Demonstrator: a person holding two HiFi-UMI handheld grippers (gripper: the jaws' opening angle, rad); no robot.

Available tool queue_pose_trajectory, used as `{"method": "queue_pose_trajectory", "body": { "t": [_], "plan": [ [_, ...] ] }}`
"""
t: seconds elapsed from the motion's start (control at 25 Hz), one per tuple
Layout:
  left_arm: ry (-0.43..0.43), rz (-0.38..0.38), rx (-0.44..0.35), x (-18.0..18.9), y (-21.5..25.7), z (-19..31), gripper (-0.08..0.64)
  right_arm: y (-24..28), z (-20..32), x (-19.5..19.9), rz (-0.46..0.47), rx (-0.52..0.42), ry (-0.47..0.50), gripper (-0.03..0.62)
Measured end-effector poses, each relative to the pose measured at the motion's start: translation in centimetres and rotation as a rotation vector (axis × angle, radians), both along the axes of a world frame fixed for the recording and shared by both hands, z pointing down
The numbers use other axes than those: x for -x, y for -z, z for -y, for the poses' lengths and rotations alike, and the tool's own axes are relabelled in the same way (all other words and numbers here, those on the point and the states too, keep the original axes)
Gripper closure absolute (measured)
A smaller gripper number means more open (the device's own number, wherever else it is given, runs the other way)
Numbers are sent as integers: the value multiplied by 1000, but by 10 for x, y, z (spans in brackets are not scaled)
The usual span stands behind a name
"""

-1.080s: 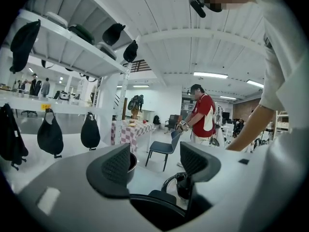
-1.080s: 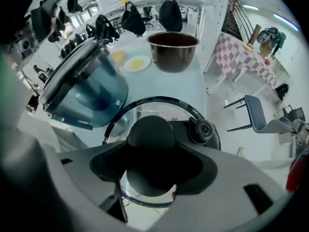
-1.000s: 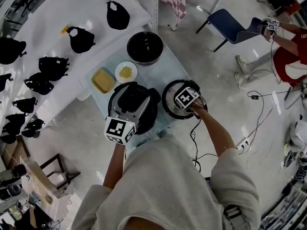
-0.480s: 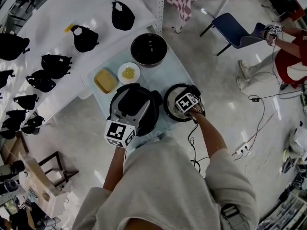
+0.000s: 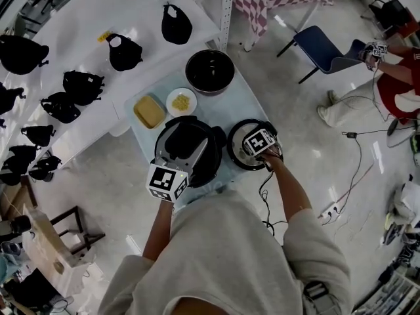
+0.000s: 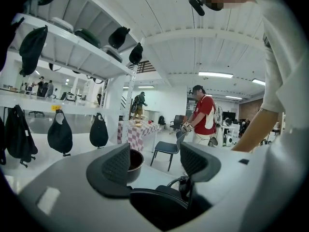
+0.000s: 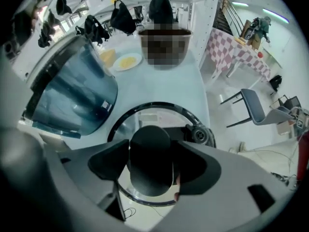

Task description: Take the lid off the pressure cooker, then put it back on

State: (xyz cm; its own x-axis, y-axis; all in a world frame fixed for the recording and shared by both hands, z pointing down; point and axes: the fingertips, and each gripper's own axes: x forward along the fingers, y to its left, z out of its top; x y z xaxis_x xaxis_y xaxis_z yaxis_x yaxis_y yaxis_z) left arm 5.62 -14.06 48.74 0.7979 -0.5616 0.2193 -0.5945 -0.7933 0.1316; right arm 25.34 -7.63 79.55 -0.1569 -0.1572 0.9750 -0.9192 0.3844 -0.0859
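Observation:
The pressure cooker [image 5: 190, 143], black and open-topped, stands on the small table; in the right gripper view its body [image 7: 72, 95] lies at the left. Its round glass lid [image 5: 244, 157] lies flat on the table to the cooker's right. My right gripper [image 5: 258, 147] points down over the lid [image 7: 145, 115]. Its jaws have just been opening and stand on either side of the black knob [image 7: 150, 153] without pressing on it. My left gripper [image 5: 177, 167] is at the cooker's near edge, held level and open [image 6: 154, 163], with nothing between its pads.
On the table [image 5: 223, 107] behind the cooker stand a black pot [image 5: 210, 72], a plate of yellow food [image 5: 181, 101] and a yellow box [image 5: 149, 111]. Black bags [image 5: 125, 51] lie on the white shelf at left. A blue chair [image 5: 321, 48] and a person in red [image 5: 394, 71] are at right.
Only the head view has shifted slightly. Both grippers stay where they were beside the cooker and over the lid.

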Motion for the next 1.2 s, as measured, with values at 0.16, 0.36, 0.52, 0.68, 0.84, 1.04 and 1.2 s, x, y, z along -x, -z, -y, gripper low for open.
{"method": "queue_pose_trajectory", "body": {
  "t": [0.16,0.36,0.52,0.68,0.84,1.04,1.2],
  "plan": [
    [19,2,2,9,-3,3,255,45,11,3,63,-191,-87,287],
    [43,3,7,20,-4,5,255,134,22,32,193,-505,-142,299],
    [66,9,9,32,-5,4,255,214,21,64,291,-743,-140,308],
    [91,12,7,44,-6,4,255,289,16,99,394,-908,-117,327],
    [115,11,9,57,-7,3,255,342,14,130,452,-1002,-62,331],
    [130,9,11,67,-6,3,255,367,19,148,461,-1059,-30,330],
    [136,3,7,72,-4,6,255,346,23,144,431,-1015,-31,328]
  ]
}}
